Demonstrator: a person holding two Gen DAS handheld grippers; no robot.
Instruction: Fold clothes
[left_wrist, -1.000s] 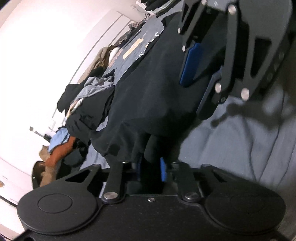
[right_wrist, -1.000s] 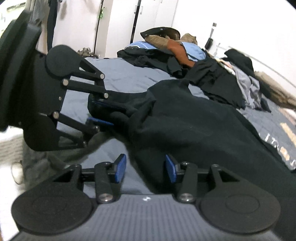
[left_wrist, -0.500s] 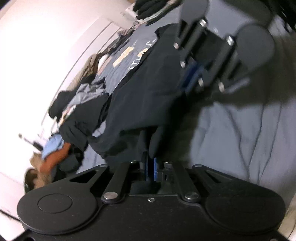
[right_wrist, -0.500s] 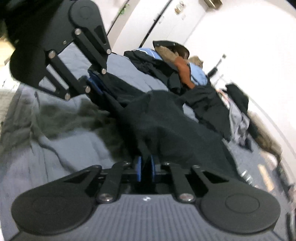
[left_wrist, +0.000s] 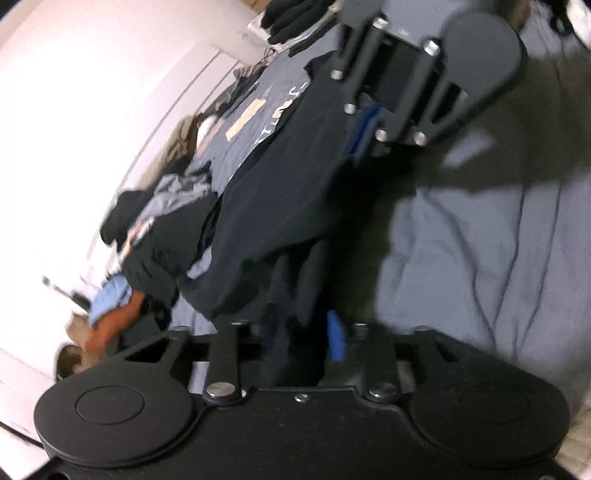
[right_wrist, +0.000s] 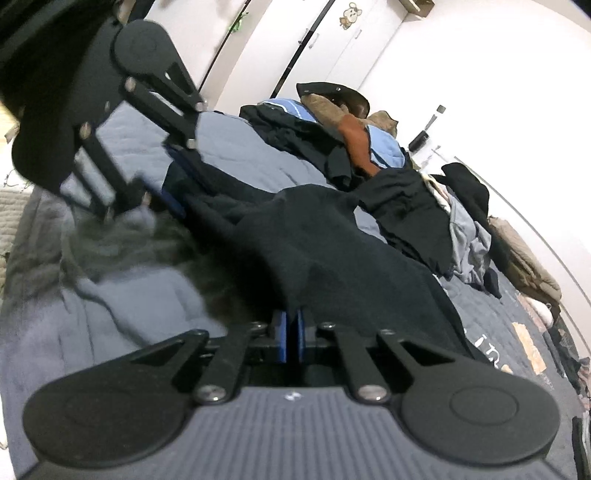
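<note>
A dark navy garment (left_wrist: 295, 166) lies spread on the grey-blue bed cover (left_wrist: 480, 258). At the bottom of the left wrist view, my left gripper (left_wrist: 301, 332) has its jaws opening. A bunched fold of the garment still lies loosely between its blue pads (left_wrist: 334, 338). In the right wrist view, my right gripper (right_wrist: 291, 332) is shut on the near edge of the same garment (right_wrist: 332, 240). The left gripper (right_wrist: 177, 181) shows at the upper left there, spread around the cloth. The right gripper (left_wrist: 364, 133) appears at the top of the left wrist view.
A heap of unfolded clothes (right_wrist: 351, 147), black, blue, orange and grey, lies along the far side of the bed cover (right_wrist: 129, 295). A grey printed shirt (left_wrist: 258, 110) is spread flat beyond the dark garment. White wardrobe doors (right_wrist: 332, 44) stand behind.
My right gripper went from open to shut on the garment's edge. My left gripper closed tight on its fold, then spread apart again. Both views tilted a little.
</note>
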